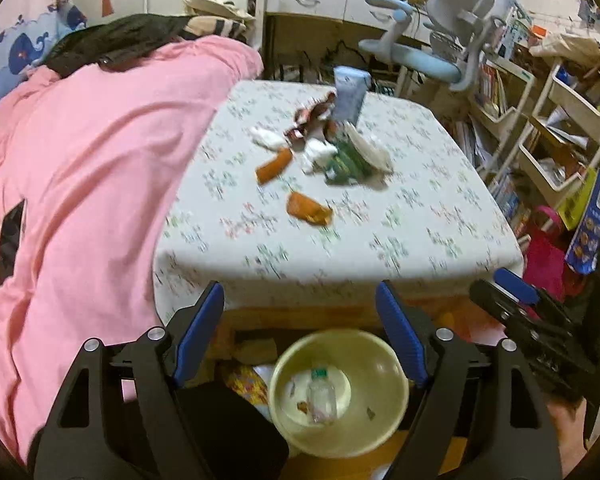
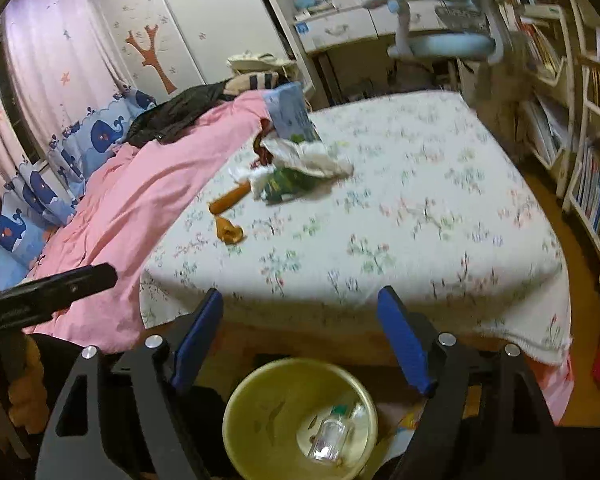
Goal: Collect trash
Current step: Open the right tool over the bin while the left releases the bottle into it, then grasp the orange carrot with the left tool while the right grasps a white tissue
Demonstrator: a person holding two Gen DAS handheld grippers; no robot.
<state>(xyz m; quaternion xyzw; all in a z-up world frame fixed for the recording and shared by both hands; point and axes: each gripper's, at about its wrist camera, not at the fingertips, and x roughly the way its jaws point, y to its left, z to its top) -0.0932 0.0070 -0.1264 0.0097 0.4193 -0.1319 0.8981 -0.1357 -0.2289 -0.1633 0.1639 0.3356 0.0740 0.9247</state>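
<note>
Hovering wide open, left gripper, right gripper, both empty, above bin

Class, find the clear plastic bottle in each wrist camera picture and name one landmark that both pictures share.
Left wrist view: the bottle lies in the yellow bin, bottom centre.
Right wrist view: the bottle lies in the bin, bottom centre, slightly right.
Shared landmark: the flowered tablecloth above the bin.

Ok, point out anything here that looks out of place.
Wrappers and crumpled tissues lie scattered on the flowered tablecloth, with a blue carton standing among them. The yellow bin below holds only a plastic bottle and scraps.
</note>
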